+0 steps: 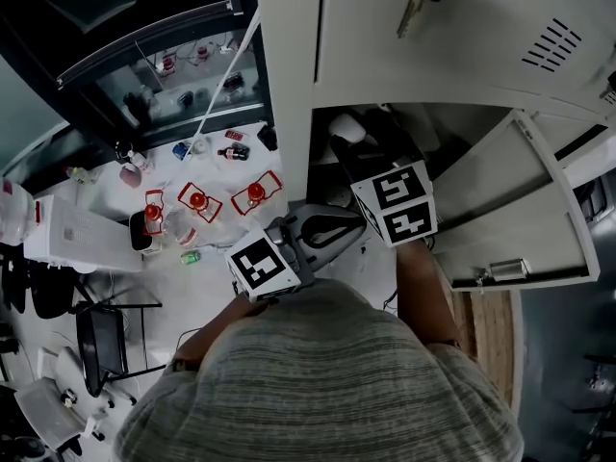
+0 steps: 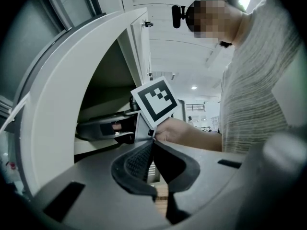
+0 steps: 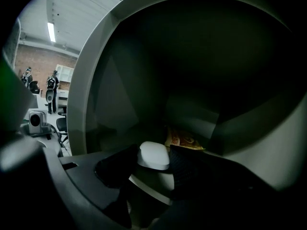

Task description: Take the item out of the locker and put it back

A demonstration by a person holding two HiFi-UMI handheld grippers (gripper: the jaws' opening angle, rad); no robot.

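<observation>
So, my right gripper (image 3: 152,163) is poked into the open locker (image 1: 289,65), tipped a bit downward, and it's got the white item (image 3: 153,153) between its jaws. It's a smooth, rounded white thing, and the dark ribbed pads sit against both of its sides, so the jaws stand fairly wide around it and I'd call that a grip. The item is inside the compartment, near the front; I can't tell from the dim right gripper view whether its underside touches the locker floor. Just behind it, deeper in, lies a yellow-orange packet (image 3: 184,139), mostly in shadow. From the head view you can see the locker door (image 1: 520,210) swung out to the right, and the white item showing at the tip of the right gripper just past the compartment's edge. My left gripper (image 2: 151,147) is held level outside the locker, beside the right one, with its jaws closed together and nothing between them. Its camera looks past them at the right gripper's marker cube (image 2: 156,102) and my right hand (image 2: 177,131) behind it. Off to the left in the head view there's a white worktop (image 1: 221,176) with some red-framed bits and small bottles on it, well apart from the locker.
</observation>
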